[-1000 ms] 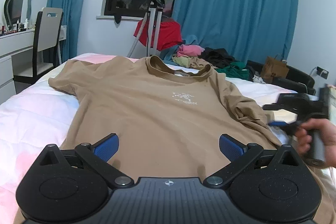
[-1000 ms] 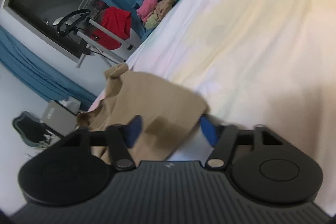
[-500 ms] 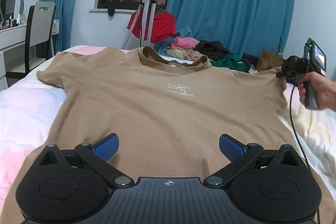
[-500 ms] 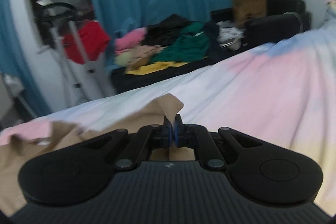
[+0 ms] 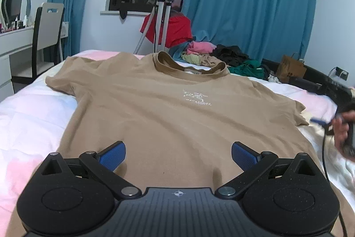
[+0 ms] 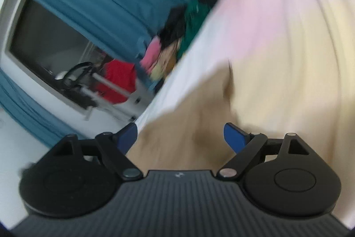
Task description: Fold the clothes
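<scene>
A tan T-shirt [image 5: 173,108] with a small white chest print lies face up and spread flat on the bed [image 5: 33,108], collar at the far end. My left gripper [image 5: 178,154] hovers open over the shirt's lower part, with nothing between its blue pads. At the right edge of the left wrist view, a hand [image 5: 342,130] holds the right gripper beside the shirt's right sleeve. In the blurred right wrist view, my right gripper [image 6: 180,136] is tilted over that sleeve [image 6: 199,103]. Its jaws are opening, and the cloth lies below them, not pinched.
A heap of pink, black and green clothes [image 5: 221,57] lies beyond the bed's far edge. Near it are a stand draped with a red garment [image 5: 175,30] and a brown paper bag [image 5: 290,68]. A chair [image 5: 47,37] and desk stand at left. A black cable [image 5: 324,159] hangs from the right gripper.
Half a second ago the right gripper was shut on the sleeve's tip. Now its jaws stand wide, it has rolled, and the sleeve lies spread out. The left gripper has stayed put.
</scene>
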`<state>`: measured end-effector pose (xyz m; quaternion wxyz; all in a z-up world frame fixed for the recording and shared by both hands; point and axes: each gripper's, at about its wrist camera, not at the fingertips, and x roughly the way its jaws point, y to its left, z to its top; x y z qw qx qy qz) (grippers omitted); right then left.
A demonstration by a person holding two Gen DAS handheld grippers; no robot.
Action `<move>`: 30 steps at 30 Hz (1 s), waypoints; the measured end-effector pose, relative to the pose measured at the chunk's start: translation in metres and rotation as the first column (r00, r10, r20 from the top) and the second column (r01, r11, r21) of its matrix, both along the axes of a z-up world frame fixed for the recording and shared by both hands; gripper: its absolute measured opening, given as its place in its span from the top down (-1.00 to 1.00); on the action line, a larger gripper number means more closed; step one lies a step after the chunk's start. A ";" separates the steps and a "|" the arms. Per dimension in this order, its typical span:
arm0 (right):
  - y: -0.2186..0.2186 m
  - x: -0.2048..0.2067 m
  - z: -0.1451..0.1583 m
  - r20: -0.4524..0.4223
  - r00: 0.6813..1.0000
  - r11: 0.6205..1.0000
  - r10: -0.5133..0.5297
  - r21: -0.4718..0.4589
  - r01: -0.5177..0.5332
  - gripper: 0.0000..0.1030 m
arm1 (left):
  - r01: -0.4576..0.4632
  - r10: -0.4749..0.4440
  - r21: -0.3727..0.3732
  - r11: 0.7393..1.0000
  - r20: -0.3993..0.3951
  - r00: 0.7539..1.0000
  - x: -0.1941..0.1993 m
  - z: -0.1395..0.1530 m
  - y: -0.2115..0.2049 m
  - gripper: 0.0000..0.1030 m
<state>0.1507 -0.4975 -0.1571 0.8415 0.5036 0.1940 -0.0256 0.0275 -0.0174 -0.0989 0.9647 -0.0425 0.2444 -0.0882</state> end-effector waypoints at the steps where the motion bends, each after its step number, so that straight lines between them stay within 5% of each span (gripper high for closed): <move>1: 0.006 -0.005 -0.007 -0.019 1.000 0.999 0.015 0.034 -0.015 -0.70 | 0.002 -0.002 0.004 1.000 0.003 1.000 -0.003 0.002 0.000 -0.99; 5: 0.042 -0.001 -0.016 -0.072 0.994 0.995 0.086 -0.035 -0.089 -0.70 | 0.009 -0.009 0.004 1.000 0.009 1.000 -0.012 0.006 -0.002 -0.99; 21: 0.038 0.084 -0.034 0.130 0.986 0.972 -0.108 -0.196 0.132 -0.71 | -0.079 0.075 -0.089 0.993 -0.050 0.996 0.019 -0.006 0.015 -0.99; 22: 0.037 0.089 -0.031 0.112 0.987 0.963 -0.111 -0.233 0.135 -0.60 | -0.086 0.081 -0.088 0.992 -0.056 0.995 0.021 -0.007 0.016 -0.99; 25: 0.036 0.104 -0.026 0.022 0.991 0.935 -0.131 -0.330 0.130 0.82 | -0.097 0.092 -0.081 0.992 -0.063 0.994 0.025 -0.010 0.017 -0.99; 27: 0.038 0.104 -0.018 0.003 0.989 0.918 -0.148 -0.372 0.138 0.83 | -0.102 0.097 -0.081 0.991 -0.066 0.993 0.027 -0.011 0.016 -0.99; 30: 0.053 0.100 0.017 0.034 0.990 0.824 -0.137 -0.550 0.133 0.85 | -0.121 0.117 -0.064 0.991 -0.064 0.991 0.026 -0.006 0.018 -0.99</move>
